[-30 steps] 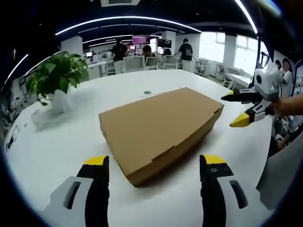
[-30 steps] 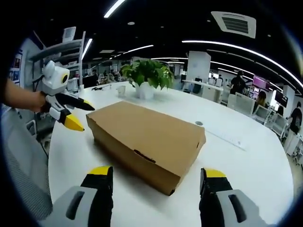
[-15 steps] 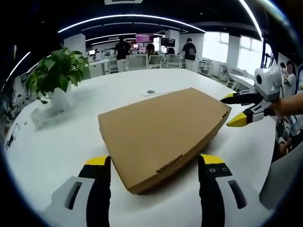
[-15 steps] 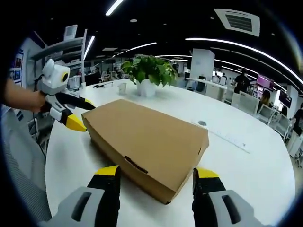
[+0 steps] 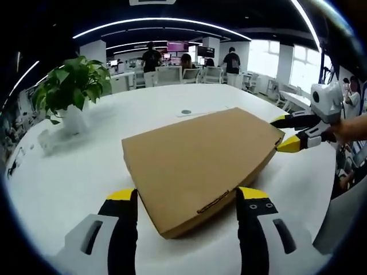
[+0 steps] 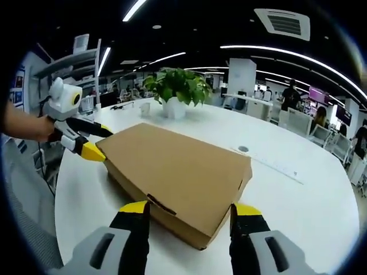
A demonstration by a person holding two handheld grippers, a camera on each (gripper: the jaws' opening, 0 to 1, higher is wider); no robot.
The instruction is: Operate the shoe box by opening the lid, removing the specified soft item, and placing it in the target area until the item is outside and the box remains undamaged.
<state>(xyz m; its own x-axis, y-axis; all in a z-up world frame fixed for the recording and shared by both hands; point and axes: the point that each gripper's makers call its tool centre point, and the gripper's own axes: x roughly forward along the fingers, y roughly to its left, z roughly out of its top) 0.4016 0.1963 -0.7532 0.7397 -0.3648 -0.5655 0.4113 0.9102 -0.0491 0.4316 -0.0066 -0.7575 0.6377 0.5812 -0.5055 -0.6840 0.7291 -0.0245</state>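
I cannot see inside the box (image 5: 198, 160); its lid is down flat, so what is in it is hidden. The near edge of the box dips behind my jaws in both views, and I cannot tell if my tips touch the cardboard. The small slot in the front of the lid is hard to make out.

The box is brown and lies on the white table (image 5: 74, 166). In the left gripper view my left claw (image 5: 187, 199) is spread wide, one jaw on each side of the box's near corner. My right claw (image 5: 287, 133) comes in from the right, its yellow tips spread at the far corner of the box. I cannot tell if they touch it.

In the right gripper view my right claw (image 6: 186, 213) is spread wide around the box (image 6: 178, 172) corner too. My left claw (image 6: 92, 142) reaches in from the left, tips apart at the box's far end.

A plant (image 5: 71, 89) in a white pot stands further back on the table. People stand far off, too small to make out
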